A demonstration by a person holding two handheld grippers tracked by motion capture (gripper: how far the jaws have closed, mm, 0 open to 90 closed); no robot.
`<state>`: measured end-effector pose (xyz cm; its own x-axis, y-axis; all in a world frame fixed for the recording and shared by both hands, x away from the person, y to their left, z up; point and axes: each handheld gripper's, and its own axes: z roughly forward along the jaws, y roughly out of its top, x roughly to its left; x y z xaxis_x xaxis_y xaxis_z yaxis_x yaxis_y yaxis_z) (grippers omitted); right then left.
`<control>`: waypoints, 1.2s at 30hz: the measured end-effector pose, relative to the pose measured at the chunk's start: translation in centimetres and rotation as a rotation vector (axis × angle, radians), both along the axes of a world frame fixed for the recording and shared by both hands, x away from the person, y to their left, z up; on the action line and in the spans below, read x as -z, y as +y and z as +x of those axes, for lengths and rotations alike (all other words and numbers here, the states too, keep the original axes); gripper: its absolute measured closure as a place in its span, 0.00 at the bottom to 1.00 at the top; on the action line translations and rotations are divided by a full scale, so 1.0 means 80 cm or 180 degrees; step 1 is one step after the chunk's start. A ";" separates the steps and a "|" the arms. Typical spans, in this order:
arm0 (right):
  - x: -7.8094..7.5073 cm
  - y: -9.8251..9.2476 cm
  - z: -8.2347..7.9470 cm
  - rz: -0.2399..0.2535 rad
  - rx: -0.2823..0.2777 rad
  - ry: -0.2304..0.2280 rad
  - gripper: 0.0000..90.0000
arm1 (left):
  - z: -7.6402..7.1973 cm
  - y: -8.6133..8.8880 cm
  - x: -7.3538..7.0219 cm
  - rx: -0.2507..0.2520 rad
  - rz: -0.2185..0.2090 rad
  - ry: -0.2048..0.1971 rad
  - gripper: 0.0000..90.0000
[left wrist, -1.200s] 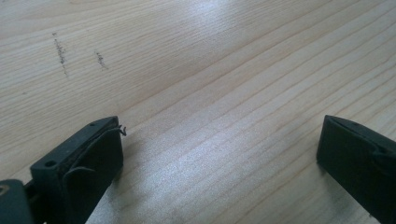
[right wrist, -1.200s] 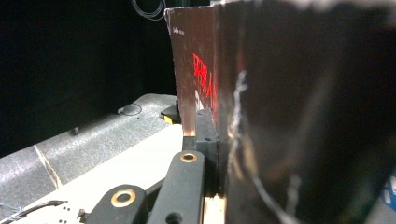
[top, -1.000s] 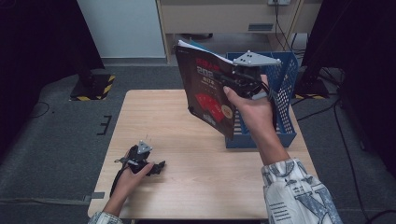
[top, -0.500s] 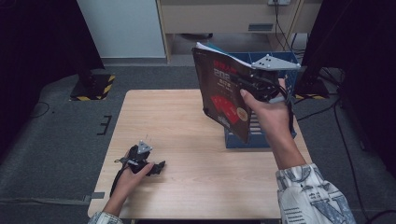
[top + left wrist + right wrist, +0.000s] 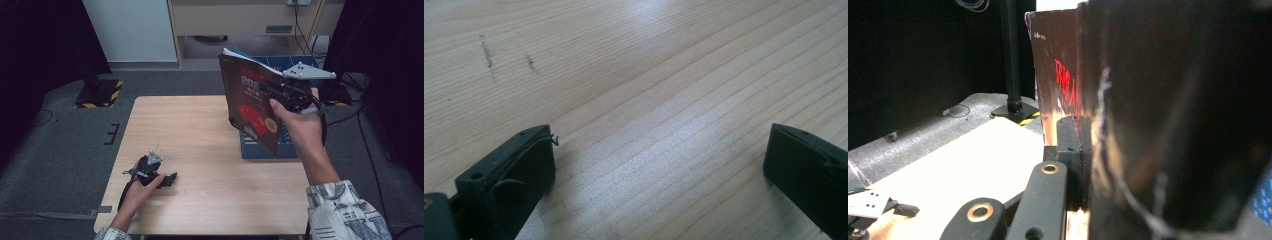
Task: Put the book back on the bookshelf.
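A dark book point(image 5: 250, 107) with red lettering hangs upright in the air over the table's right side, above the near end of a blue crate point(image 5: 280, 137). My right gripper point(image 5: 277, 95) is shut on the book, gripping it from its right side. In the right gripper view the book point(image 5: 1168, 115) stands pressed against the black jaw. My left gripper point(image 5: 167, 180) rests on the wooden table point(image 5: 200, 145) near its front left corner. Its jaws stand wide apart in the left gripper view, with bare wood between the fingers point(image 5: 519, 170).
The blue crate stands at the table's right edge, partly behind the book. A black stand with a yellow-striped base point(image 5: 100, 92) is on the floor to the far left. A cabinet point(image 5: 240, 20) lies beyond the table.
My right gripper has carried the book to the right and slightly down, over the blue crate. The left gripper has stayed put.
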<state>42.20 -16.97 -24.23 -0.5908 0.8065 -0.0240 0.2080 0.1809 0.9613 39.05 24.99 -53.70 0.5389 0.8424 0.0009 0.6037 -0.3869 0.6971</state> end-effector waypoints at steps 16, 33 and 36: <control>-0.001 -0.037 -0.004 0.0048 0.0183 -0.0002 0.97 | 0.000 0.000 0.000 0.0000 -0.0002 -0.0005 0.00; 0.001 -0.078 -0.009 0.0102 0.0387 0.0011 0.97 | 0.000 0.000 0.000 -0.0002 -0.0006 -0.0005 0.00; 0.000 -0.085 -0.010 0.0109 0.0415 0.0005 0.97 | 0.000 0.000 0.000 -0.0003 -0.0007 -0.0005 0.00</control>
<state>41.39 -23.74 -24.23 -0.4808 0.8768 0.0059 0.2292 0.1192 0.9660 39.06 24.98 -53.72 0.5380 0.8429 -0.0001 0.6030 -0.3848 0.6988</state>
